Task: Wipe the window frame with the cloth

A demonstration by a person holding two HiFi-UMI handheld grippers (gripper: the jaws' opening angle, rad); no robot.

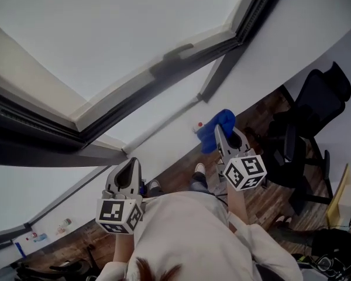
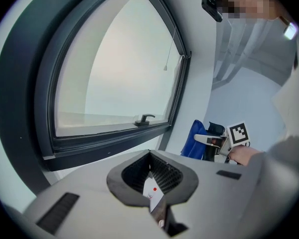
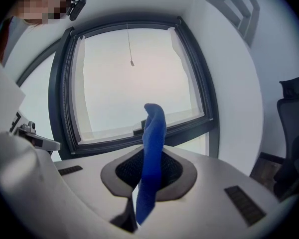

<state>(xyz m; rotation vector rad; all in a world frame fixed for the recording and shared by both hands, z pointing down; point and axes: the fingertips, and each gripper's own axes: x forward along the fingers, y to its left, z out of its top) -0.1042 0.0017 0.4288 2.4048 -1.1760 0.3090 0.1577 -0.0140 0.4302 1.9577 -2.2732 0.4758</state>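
Observation:
A dark grey window frame [image 1: 164, 78] runs across the head view above both grippers. It also fills the left gripper view as the window frame [image 2: 114, 142] with a handle [image 2: 144, 119]. My right gripper [image 1: 227, 134] is shut on a blue cloth [image 1: 215, 130], held out from the wall below the frame. In the right gripper view the cloth [image 3: 152, 148] stands up between the jaws of the right gripper [image 3: 149, 172], facing the frame [image 3: 189, 129]. My left gripper [image 1: 128, 167] is shut with nothing in it, lower and to the left. Its jaws meet in the left gripper [image 2: 152, 177] view.
A black office chair [image 1: 307, 136] stands on the wooden floor [image 1: 263, 107] at the right. A blind cord [image 3: 132, 61] hangs before the pane. Small items [image 1: 64, 222] lie along the wall base at lower left. The person's feet [image 1: 199, 170] are below the grippers.

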